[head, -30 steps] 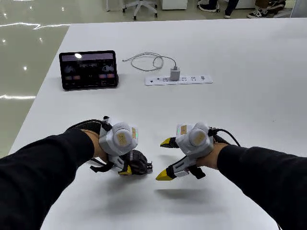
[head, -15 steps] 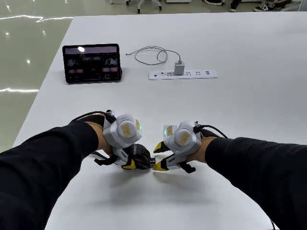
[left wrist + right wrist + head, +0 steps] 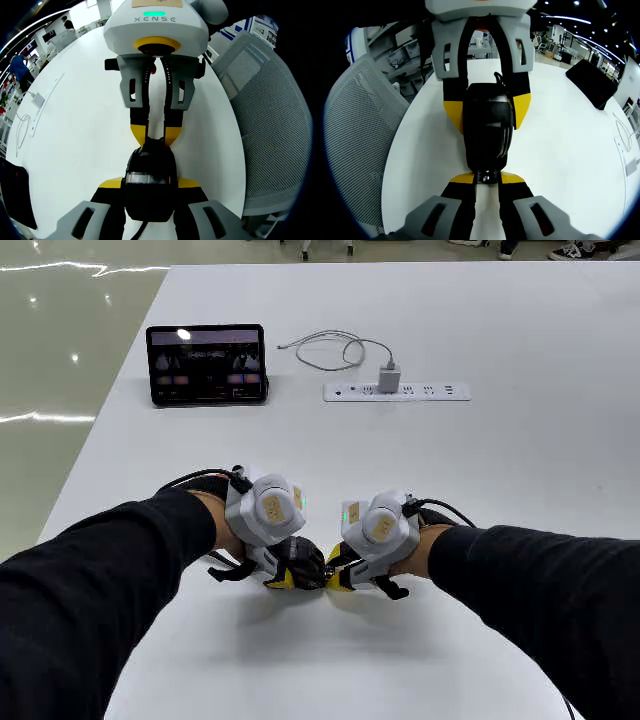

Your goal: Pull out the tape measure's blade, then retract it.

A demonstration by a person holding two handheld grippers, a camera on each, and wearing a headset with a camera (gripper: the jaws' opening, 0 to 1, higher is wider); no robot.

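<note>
Close to the bench's (image 3: 520, 490) near edge, a person's two handheld grippers meet nose to nose over a black tape measure (image 3: 306, 564). The left gripper (image 3: 290, 576) clamps the case between its yellow-tipped jaws, seen end-on in the left gripper view (image 3: 150, 186). The right gripper (image 3: 336, 580) has its jaws drawn narrow, pinching the blade tip (image 3: 487, 176) right at the case mouth, with no length of blade showing between them. Farther back, toward the bench's far left, a tablet (image 3: 207, 362) stands with its screen lit. Right of it lies a white power strip (image 3: 430, 392) with a plugged-in charger (image 3: 390, 377) and looped cable (image 3: 325, 344).
</note>
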